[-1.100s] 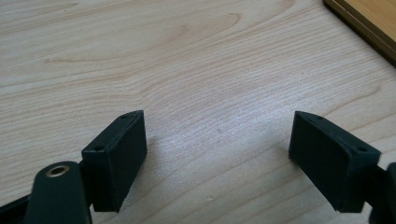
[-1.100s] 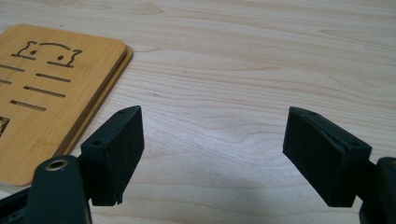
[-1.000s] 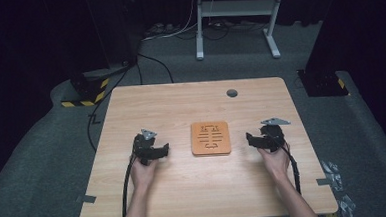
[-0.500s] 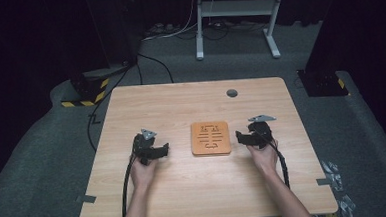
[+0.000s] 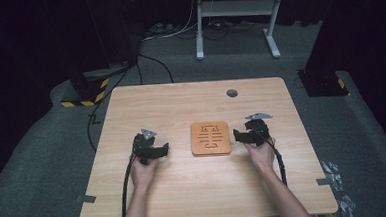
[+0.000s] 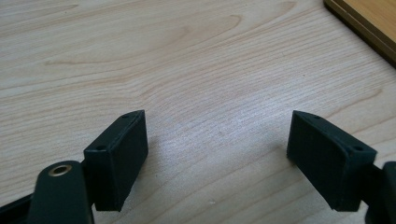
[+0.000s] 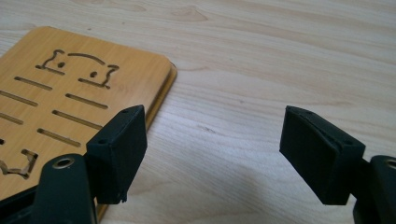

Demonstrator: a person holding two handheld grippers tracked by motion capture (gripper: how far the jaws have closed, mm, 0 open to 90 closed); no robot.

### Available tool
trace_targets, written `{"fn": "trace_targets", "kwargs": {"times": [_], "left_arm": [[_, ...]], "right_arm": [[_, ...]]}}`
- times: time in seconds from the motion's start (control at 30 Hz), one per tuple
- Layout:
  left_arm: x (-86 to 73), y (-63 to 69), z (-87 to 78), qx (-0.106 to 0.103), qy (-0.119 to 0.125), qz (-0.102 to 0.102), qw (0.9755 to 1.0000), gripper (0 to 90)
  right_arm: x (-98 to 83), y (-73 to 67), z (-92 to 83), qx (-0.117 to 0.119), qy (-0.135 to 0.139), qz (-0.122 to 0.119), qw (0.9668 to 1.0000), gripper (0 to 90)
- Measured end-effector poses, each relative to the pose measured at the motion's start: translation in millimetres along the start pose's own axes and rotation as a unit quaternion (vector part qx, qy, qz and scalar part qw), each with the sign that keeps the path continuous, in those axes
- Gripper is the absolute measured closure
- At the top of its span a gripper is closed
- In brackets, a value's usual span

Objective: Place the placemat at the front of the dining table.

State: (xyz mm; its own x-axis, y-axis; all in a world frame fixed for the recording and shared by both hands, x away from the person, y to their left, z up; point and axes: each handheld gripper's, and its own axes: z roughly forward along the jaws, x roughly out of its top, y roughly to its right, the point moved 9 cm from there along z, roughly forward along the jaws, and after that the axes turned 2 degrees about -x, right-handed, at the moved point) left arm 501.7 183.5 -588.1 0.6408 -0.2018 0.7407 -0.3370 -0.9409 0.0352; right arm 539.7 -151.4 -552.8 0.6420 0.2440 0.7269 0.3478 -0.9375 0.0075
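A flat orange wooden board point(image 5: 210, 137) with cut-out slots lies near the middle of the table point(image 5: 181, 104), well away from every edge. The right gripper point(image 5: 238, 136) sits just beside its right edge, jaws wide with nothing between them. The left gripper point(image 5: 164, 150) rests near the board's left side, jaws wide over bare wood.
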Motion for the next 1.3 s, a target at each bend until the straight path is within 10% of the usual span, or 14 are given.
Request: {"fn": "trace_targets", "kwargs": {"times": [1.3], "left_arm": [[-0.2,-0.3,-0.2,0.000,-0.002,0.002,1.0000,20.4]], "right_arm": [[-9.1,-9.0,26.6,-0.013,-0.031,0.002,0.9994,21.1]]}}
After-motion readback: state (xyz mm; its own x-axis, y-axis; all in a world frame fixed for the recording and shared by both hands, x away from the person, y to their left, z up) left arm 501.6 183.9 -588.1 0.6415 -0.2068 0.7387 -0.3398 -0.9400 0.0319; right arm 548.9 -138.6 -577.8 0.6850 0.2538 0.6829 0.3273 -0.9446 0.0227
